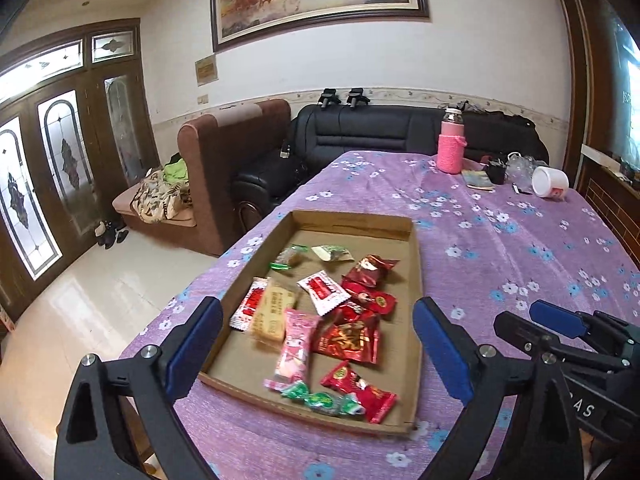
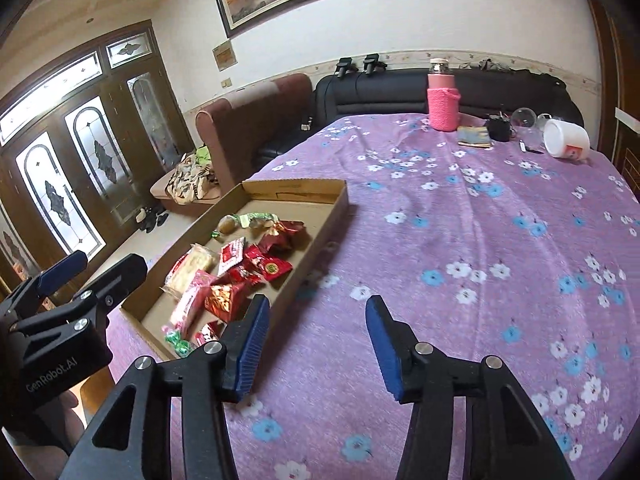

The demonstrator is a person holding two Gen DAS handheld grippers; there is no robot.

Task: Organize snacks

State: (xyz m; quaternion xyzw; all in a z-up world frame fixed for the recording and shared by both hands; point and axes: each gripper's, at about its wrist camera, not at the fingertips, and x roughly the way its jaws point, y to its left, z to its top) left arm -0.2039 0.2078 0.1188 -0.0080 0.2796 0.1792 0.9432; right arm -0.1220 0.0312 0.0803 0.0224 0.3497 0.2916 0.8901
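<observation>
A shallow cardboard tray (image 1: 352,222) lies on the purple flowered tablecloth and holds several wrapped snacks: red packets (image 1: 346,338), a pink packet (image 1: 294,346), a yellow bar (image 1: 272,312), green candies (image 1: 320,398). My left gripper (image 1: 316,344) is open and empty, held above the tray's near end. My right gripper (image 2: 316,344) is open and empty over bare cloth just right of the tray (image 2: 296,188); it also shows at the right of the left wrist view (image 1: 560,320). The snacks show in the right wrist view too (image 2: 240,268).
A pink-sleeved bottle (image 1: 451,150), a small book (image 1: 478,180), a black cup (image 1: 496,170), clear glasses and a tipped white jar (image 1: 550,182) stand at the table's far end. The table's left edge drops to the floor. Sofas stand behind.
</observation>
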